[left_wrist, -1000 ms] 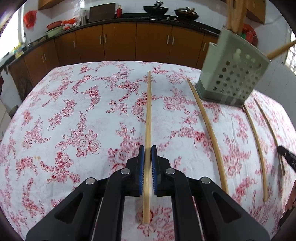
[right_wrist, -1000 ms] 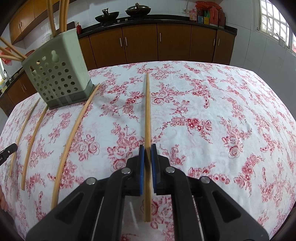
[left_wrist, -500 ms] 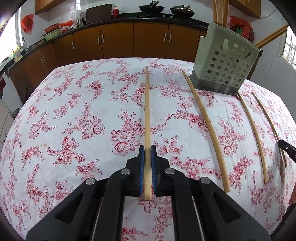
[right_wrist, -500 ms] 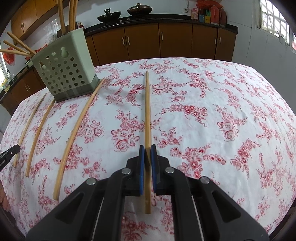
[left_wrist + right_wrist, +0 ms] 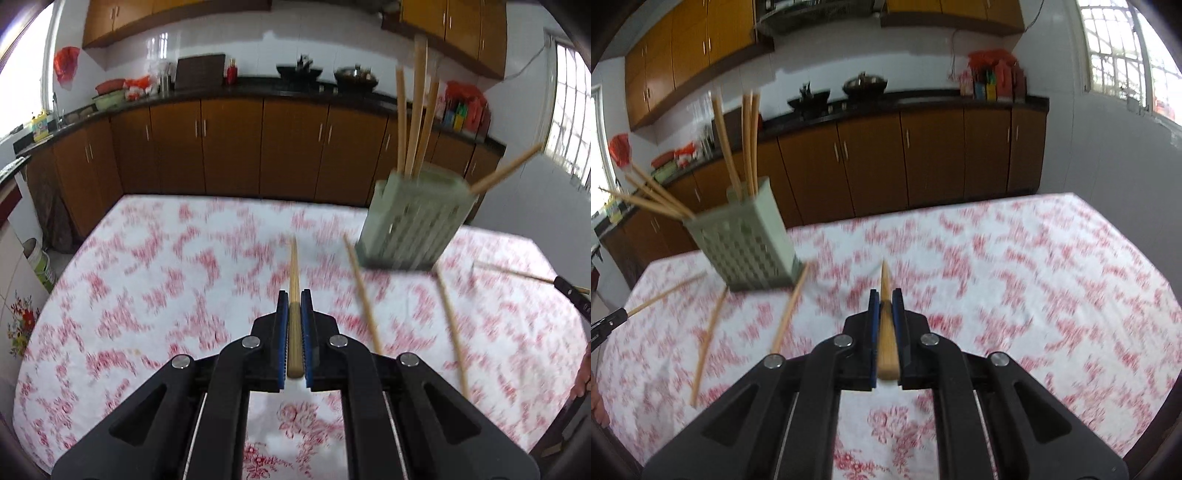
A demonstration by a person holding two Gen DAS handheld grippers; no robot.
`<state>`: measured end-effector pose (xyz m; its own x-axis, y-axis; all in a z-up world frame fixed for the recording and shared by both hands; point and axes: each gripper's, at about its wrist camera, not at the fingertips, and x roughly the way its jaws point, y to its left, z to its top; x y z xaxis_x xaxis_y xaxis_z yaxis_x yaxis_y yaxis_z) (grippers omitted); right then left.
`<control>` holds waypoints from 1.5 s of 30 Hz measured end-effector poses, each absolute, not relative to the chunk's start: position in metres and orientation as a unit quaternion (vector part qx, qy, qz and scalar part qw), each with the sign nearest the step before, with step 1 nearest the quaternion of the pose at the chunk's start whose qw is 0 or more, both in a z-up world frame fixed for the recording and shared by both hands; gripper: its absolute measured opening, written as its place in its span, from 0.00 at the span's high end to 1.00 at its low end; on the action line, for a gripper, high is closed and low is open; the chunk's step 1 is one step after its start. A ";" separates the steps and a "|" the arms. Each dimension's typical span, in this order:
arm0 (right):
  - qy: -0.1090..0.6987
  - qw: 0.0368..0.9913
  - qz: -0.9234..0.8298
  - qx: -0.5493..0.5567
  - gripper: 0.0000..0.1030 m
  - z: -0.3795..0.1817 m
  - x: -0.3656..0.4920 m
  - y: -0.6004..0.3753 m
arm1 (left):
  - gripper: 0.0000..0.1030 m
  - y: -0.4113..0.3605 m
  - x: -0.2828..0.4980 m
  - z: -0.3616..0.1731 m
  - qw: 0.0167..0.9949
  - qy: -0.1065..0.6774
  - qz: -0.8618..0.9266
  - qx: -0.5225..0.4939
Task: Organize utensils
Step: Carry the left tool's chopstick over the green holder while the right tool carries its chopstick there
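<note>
The left gripper [image 5: 294, 314] has its jaws clamped on a wooden chopstick [image 5: 294, 295], lifted clear of the floral-clothed desk [image 5: 147, 295]; the right gripper [image 5: 885, 314] likewise has its jaws closed on a second chopstick [image 5: 886, 332], also held above the cloth; a green perforated holder [image 5: 413, 225] stands at the desk's far side with several chopsticks already upright in it; two loose chopsticks [image 5: 364, 299] lie on the cloth just before the holder; the background is motion-blurred.
</note>
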<state>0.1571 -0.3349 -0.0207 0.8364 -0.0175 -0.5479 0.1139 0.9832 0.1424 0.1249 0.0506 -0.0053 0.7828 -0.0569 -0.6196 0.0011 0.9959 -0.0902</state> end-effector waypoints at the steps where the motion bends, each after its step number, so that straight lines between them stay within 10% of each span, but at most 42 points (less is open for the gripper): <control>1: 0.272 0.958 -0.035 0.087 0.92 -0.013 0.157 -0.337 | 0.93 0.052 0.125 0.002 0.945 0.322 -0.017 -0.047; 45: 0.111 0.983 0.115 0.086 0.92 0.155 0.186 -0.260 | 0.93 -0.019 0.163 0.165 0.987 0.112 -0.075 -0.085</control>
